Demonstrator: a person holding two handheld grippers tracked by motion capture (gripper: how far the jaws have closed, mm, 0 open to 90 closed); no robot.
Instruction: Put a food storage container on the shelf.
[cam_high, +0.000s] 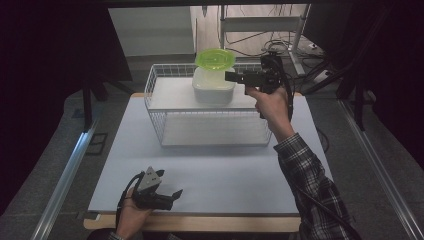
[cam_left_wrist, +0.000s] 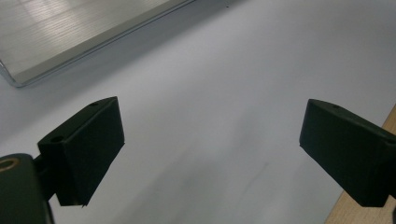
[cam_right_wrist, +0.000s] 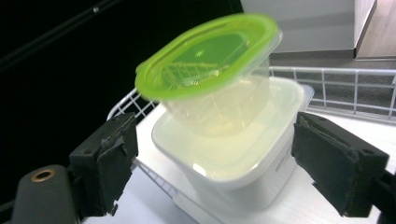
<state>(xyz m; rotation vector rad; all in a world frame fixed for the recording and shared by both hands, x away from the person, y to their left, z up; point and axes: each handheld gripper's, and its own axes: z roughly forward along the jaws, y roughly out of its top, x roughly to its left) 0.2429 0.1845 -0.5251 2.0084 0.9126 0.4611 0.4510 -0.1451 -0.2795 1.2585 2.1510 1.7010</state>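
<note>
Right tool released at the nested tubs; left tool idle near you

Nearest you, your left tool (cam_high: 170, 195) rests low on the table (cam_high: 215, 170), jaws spread with nothing between them. Farther out, your right tool (cam_right_wrist: 212, 163) is held level at the wire rack (cam_high: 155, 90), jaws wide apart and not pressing on anything. Straight ahead of it, the green-lidded container (cam_right_wrist: 210, 60) sits tilted inside the white tub (cam_right_wrist: 233, 158) on the rack's top shelf. The right hand is clearly the nearer one.

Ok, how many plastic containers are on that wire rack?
2: a white tub on the wire rack, and a green-lidded clear container nested tilted inside it. None seem hidden.
</note>
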